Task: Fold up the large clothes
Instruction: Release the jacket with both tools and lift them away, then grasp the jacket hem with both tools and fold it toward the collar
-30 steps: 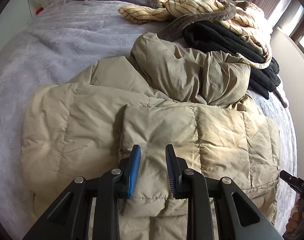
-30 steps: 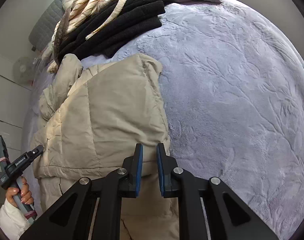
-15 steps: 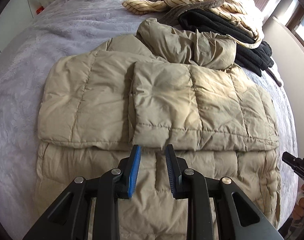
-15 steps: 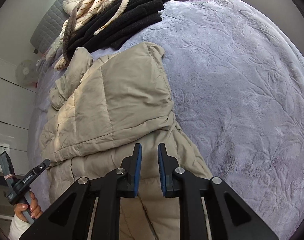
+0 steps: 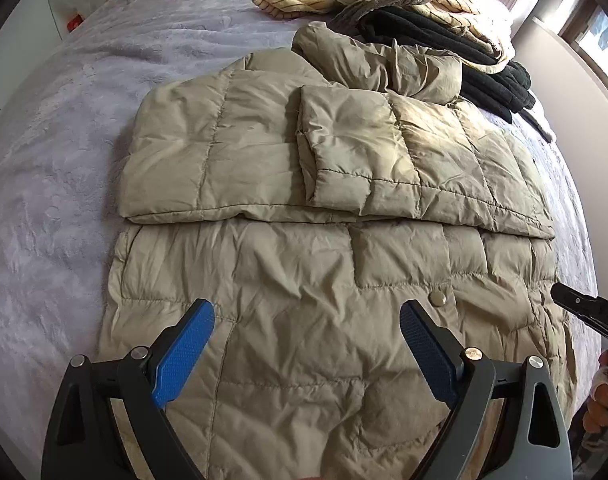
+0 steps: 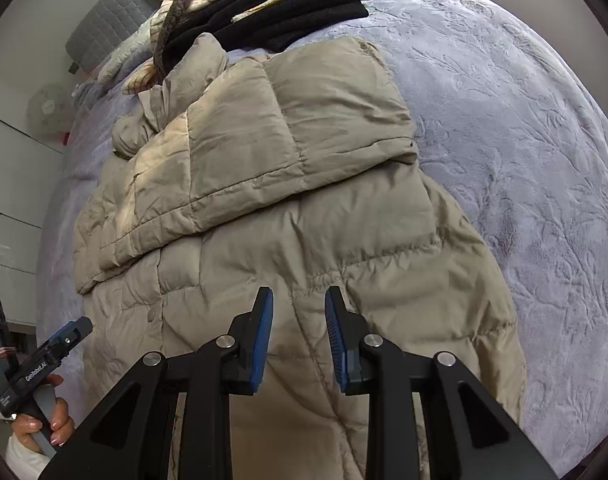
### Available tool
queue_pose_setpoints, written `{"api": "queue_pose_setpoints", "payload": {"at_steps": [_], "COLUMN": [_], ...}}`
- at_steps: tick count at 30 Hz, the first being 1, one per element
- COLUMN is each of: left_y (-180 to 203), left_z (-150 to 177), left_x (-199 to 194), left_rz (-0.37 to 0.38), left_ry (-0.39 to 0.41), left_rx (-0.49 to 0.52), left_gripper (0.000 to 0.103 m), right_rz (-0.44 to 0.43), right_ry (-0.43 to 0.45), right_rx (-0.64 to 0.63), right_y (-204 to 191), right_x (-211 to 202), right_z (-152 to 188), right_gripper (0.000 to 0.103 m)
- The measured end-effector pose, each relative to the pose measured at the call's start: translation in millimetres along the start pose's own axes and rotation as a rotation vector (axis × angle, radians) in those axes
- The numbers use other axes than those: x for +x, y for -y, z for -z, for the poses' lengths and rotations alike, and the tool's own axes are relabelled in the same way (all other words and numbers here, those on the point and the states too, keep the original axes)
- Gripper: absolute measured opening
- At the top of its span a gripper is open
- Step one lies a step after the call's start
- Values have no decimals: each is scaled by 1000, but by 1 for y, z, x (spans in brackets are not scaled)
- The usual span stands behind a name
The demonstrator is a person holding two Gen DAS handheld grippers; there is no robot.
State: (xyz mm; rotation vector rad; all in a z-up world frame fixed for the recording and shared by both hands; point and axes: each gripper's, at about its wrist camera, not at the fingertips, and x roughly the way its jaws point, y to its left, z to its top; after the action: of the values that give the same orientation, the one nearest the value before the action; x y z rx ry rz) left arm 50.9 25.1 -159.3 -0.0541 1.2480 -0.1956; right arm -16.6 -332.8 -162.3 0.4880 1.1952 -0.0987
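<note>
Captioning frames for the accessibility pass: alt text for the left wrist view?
The open left gripper hovers over a tan puffer jacket on a lavender blanket, sleeves folded across its top half. Striped and black clothes are piled behind.

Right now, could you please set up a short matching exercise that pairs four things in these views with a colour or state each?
Column one:
1. puffer jacket
2. left gripper
3. blanket
4. fleece pile

Column two:
A. black, stacked at the far end of the bed
B. lilac, embossed with a leafy pattern
C. beige, upper part folded down over the lower
D. jaws spread wide, holding nothing

Pairs: 1-C, 2-D, 3-B, 4-A
</note>
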Motion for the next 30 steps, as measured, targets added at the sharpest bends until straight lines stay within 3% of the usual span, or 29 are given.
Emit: {"api": "queue_pose_setpoints", "payload": {"at_steps": [2, 3, 5, 7, 8, 12, 18, 23, 30], "left_y": [-3, -5, -7, -9, -10, -14, -23, -38, -55], "left_z": [3, 4, 6, 9, 10, 17, 28, 42, 72], "left_x": [-5, -7, -12, -16, -18, -27, -47, -63, -77], "left_rz": [-10, -18, -22, -22, -23, -26, -44, -69, -12], "left_ry": [4, 2, 5, 2, 2, -6, -7, -12, -63], "left_rx": [8, 8, 7, 8, 9, 9, 3, 8, 42], "left_gripper": [95, 103, 103, 103, 103, 103, 103, 103, 103], "right_rz": [10, 20, 20, 14, 15, 4, -67, -70, -76], "right_ry": [5, 12, 41, 70, 86, 97, -1, -11, -6], "right_rx": [-18, -29, -41, -42, -40, -12, 30, 83, 174], "right_y": [-9, -14, -22, -27, -30, -35, -41, -42, -38], "right_x": [-3, -6, -13, -19, -22, -30, -40, -59, -78], "right_z": [4, 5, 7, 9, 10, 14, 29, 52, 88], "right_gripper": [33, 38, 73, 99, 103, 103, 103, 103, 103]}}
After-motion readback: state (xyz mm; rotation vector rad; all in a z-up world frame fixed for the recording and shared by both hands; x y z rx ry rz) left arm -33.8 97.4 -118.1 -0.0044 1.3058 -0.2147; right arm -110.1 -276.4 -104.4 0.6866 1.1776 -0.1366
